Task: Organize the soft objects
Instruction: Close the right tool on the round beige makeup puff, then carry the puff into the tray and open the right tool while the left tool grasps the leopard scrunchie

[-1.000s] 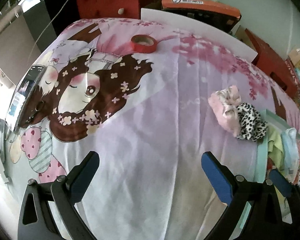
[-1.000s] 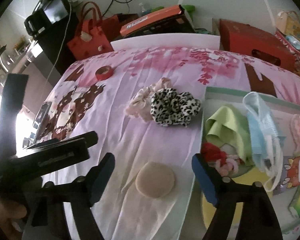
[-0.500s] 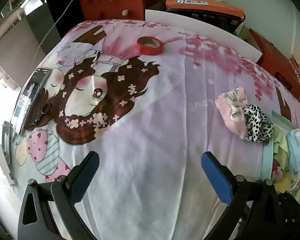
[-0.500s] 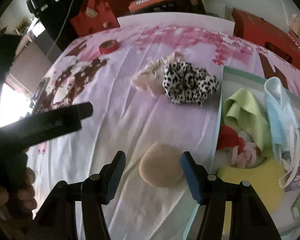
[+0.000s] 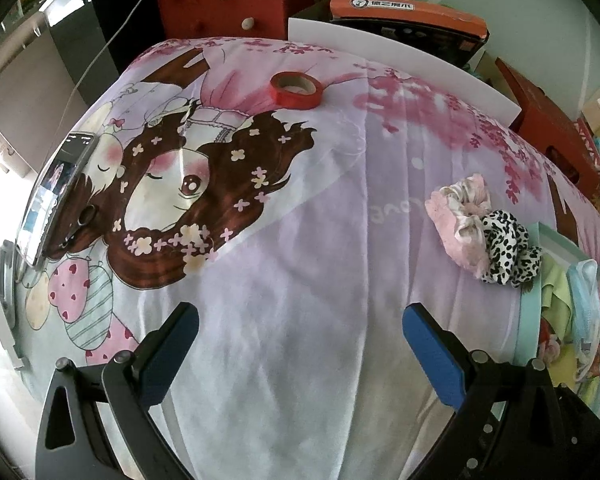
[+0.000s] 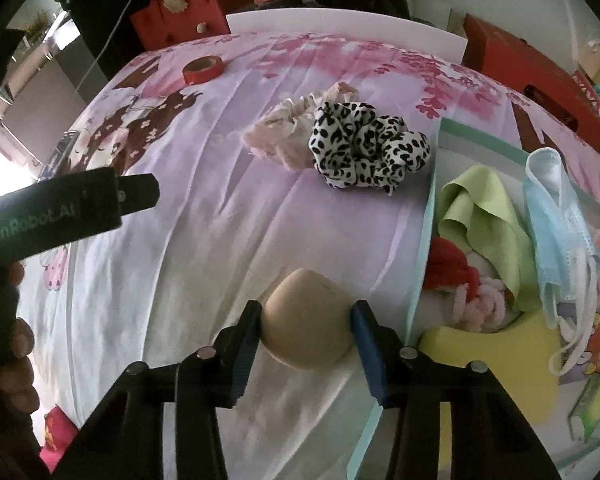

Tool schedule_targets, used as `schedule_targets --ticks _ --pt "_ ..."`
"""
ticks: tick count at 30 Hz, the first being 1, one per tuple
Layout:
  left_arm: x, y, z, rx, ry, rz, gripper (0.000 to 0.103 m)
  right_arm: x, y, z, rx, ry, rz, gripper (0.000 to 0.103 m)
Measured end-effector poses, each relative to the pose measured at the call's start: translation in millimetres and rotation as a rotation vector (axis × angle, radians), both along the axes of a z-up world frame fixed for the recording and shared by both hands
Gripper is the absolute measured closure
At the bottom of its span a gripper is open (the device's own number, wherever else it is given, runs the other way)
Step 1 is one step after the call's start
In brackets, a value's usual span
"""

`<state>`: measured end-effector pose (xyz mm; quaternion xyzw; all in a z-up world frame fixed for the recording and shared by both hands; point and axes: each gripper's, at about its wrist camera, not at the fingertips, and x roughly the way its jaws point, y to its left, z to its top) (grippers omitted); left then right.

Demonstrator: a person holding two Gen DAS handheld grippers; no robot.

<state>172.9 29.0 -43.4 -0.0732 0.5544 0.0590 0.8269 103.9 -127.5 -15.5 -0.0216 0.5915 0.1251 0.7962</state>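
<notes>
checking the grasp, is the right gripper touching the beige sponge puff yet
Touching. The right wrist view shows both fingers of the right gripper pressed against the sides of the beige sponge puff, with no gap visible.

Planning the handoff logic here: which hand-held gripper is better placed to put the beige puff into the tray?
Right. The right hand-held gripper is shut on the beige puff, beside the tray. The left hand-held gripper is open and empty.

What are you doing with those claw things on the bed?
A person is tidying soft things into a tray. The right claw is squeezing a round beige puff on the bedsheet, right beside the tray. The left claw hangs open over the sheet, holding nothing. A leopard scrunchie and a pink scrunchie are not yet in the tray.
</notes>
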Motion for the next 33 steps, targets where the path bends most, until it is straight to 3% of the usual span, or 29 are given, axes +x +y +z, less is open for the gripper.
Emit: schedule_targets --ticks 9,25,29,33 --pt "0 -1 0 -0.012 -0.001 -0.003 0.001 1 -3 6 0.023 -0.031 -0.010 0.060" --pt "6 -6 5 -0.070 -0.027 -0.011 0.002 7 -33 40 0.139 -0.152 -0.109 0.061" --pt "11 -11 7 -0.141 -0.045 -0.011 0.002 8 -48 51 0.155 -0.193 -0.148 0.061" --pt "17 -20 18 -0.196 -0.121 -0.032 0.002 9 -68 58 0.168 -0.217 -0.201 0.061"
